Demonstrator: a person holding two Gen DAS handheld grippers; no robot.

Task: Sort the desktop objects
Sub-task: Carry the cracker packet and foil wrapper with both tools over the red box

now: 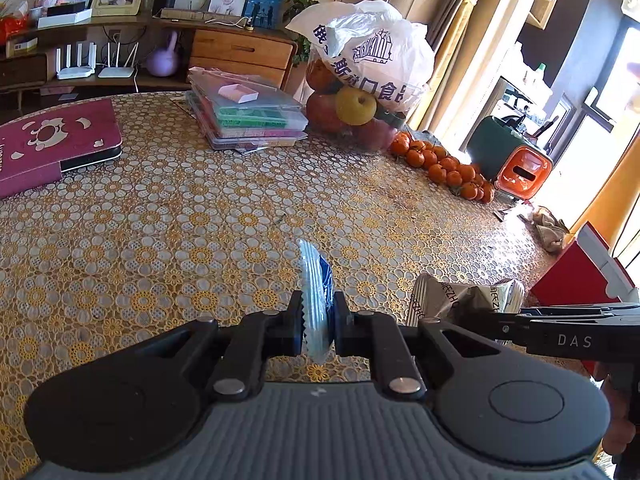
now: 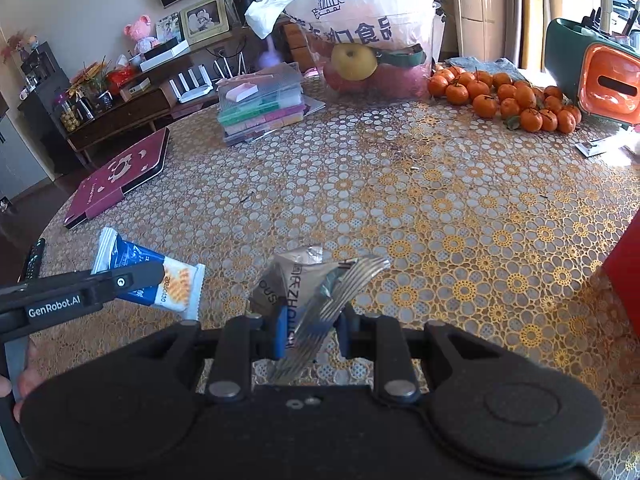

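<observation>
Both grippers are clamped on light, crinkly, slippery snack packs above the table (image 2: 460,208): left gripper (image 1: 317,316) pinches the blue wafer packet (image 1: 316,280) at its sealed edge, pointing to twelve o'clock, while right gripper (image 2: 310,334) nips the silver packet (image 2: 304,280), best held by the crimp.

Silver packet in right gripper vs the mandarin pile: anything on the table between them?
Nothing: in the right wrist view only bare patterned tablecloth lies between the silver packet and the mandarins.
</observation>
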